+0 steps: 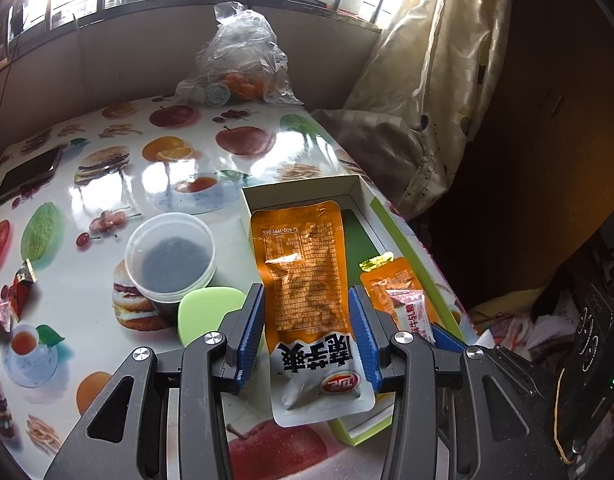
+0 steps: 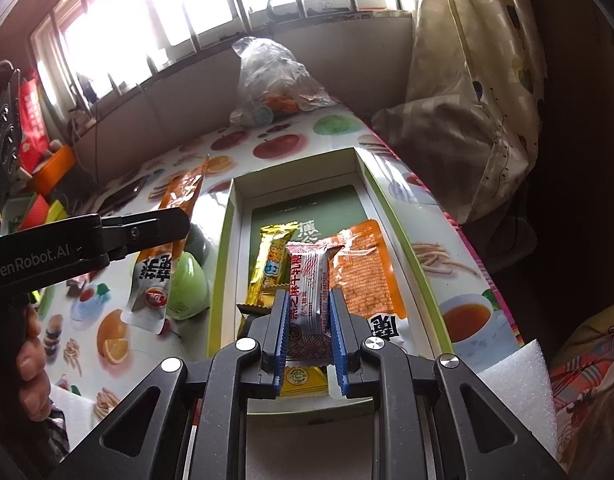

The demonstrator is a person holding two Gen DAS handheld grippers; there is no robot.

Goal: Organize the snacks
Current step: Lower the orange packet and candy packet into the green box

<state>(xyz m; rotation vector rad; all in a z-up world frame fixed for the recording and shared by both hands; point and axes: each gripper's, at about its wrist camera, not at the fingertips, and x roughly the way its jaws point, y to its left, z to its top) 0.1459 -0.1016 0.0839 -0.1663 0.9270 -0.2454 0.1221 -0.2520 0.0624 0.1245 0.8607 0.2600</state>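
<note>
Your left tongs (image 1: 307,312) are clamped on an orange-and-white snack pouch (image 1: 303,280), blue pads pressing both long edges, pouch held lengthwise with its white end toward the camera. In the left wrist view it hangs over the near-left part of the open box (image 1: 303,190); in the right wrist view the same pouch (image 2: 163,248) sits left of the box's green rim, above the bench, so I can't tell whether it's over the box or just outside it.

Your right tongs (image 2: 307,312) are pinched narrow on a white-and-red candy packet (image 2: 309,284), held above the box interior. Under and beside it in the box (image 2: 295,164): a gold wrapped bar (image 2: 269,264) to the left, a second orange pouch (image 2: 365,268) to the right lying flat on the green liner, and a yellow packet (image 2: 303,380) at the near end, mostly hidden by the tongs.

Box sits on the right edge of the fruit-print bench (image 1: 107,184). Left of it on the bench: a clear lidded tub (image 1: 171,256) with dark contents, a pale green lid-like piece (image 1: 207,312) touching its near side, a phone (image 1: 27,176) at the far left, two small wrapped candies (image 1: 11,296) at the left edge. A plastic bag (image 1: 239,64) holding something orange stands at the far end under the window. Your hand (image 2: 31,360) shows on the left tongs' grip.
</note>
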